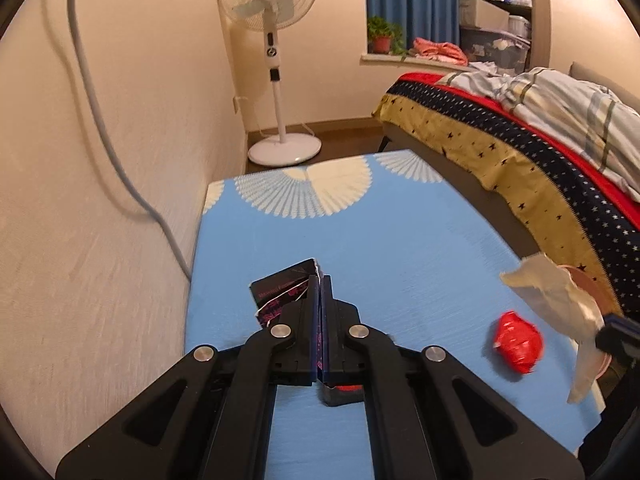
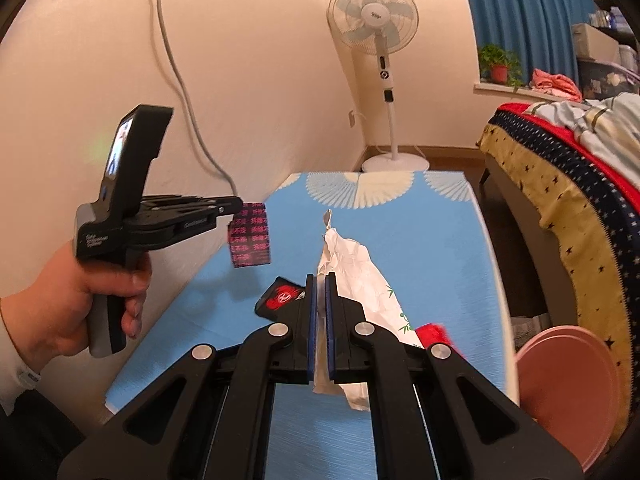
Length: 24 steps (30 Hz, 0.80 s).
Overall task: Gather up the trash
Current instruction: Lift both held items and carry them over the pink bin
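My left gripper (image 1: 321, 280) is shut on a dark wrapper with pink print (image 1: 282, 290) and holds it above the blue table (image 1: 400, 232). From the right wrist view the left gripper (image 2: 240, 205) is at the left with the wrapper (image 2: 250, 240) hanging from it. My right gripper (image 2: 320, 280) is shut on a crumpled white paper wrapper (image 2: 352, 268), lifted above the table; it shows at the right of the left view (image 1: 556, 300). A crumpled red wrapper (image 1: 518, 342) lies on the table, also in the right view (image 2: 434, 334). A black-and-red packet (image 2: 282, 296) lies just left of my right gripper.
A pink bin (image 2: 568, 392) stands by the table's right edge, beside the bed (image 1: 520, 152). A white standing fan (image 1: 276, 60) is beyond the far end. A grey cable (image 1: 100, 120) hangs down the wall at left.
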{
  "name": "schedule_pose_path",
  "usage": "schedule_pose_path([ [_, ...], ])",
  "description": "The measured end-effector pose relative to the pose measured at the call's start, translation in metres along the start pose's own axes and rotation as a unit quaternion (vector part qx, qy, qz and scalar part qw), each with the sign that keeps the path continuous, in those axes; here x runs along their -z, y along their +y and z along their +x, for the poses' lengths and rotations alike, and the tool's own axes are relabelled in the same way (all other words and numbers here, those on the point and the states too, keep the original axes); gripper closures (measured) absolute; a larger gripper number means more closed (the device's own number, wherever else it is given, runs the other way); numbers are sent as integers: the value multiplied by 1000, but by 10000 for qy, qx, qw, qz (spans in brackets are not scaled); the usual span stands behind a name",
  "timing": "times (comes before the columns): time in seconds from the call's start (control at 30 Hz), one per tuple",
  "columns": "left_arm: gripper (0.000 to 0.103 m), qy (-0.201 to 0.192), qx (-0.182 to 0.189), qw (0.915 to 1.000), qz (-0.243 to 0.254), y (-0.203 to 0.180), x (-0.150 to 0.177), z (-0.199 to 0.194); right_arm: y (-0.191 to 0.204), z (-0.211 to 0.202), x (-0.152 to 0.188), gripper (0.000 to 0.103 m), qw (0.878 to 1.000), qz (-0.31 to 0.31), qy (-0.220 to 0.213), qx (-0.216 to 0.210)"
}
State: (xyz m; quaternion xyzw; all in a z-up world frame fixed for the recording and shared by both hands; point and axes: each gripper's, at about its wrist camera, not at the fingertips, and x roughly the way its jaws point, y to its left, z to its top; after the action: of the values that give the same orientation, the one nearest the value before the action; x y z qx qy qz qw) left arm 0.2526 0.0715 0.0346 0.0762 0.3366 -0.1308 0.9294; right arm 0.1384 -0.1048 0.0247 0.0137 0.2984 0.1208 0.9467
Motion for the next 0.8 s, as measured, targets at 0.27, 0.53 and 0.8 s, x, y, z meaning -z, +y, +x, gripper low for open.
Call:
schedule_pose_path([
  [0.27, 102, -239, 142, 9996, -21, -39, -3, -26, -43, -43, -12, 99, 9997, 94, -124, 210],
  [0.53, 102, -425, 587, 9969, -304, -101, 7, -40, -106, -85, -21, 99, 9978, 387, -168, 513],
  [0.8, 102, -326, 1251, 9911, -331, -178, 39, -30, -168, -100, 2, 99, 9914, 982, -24, 869],
])
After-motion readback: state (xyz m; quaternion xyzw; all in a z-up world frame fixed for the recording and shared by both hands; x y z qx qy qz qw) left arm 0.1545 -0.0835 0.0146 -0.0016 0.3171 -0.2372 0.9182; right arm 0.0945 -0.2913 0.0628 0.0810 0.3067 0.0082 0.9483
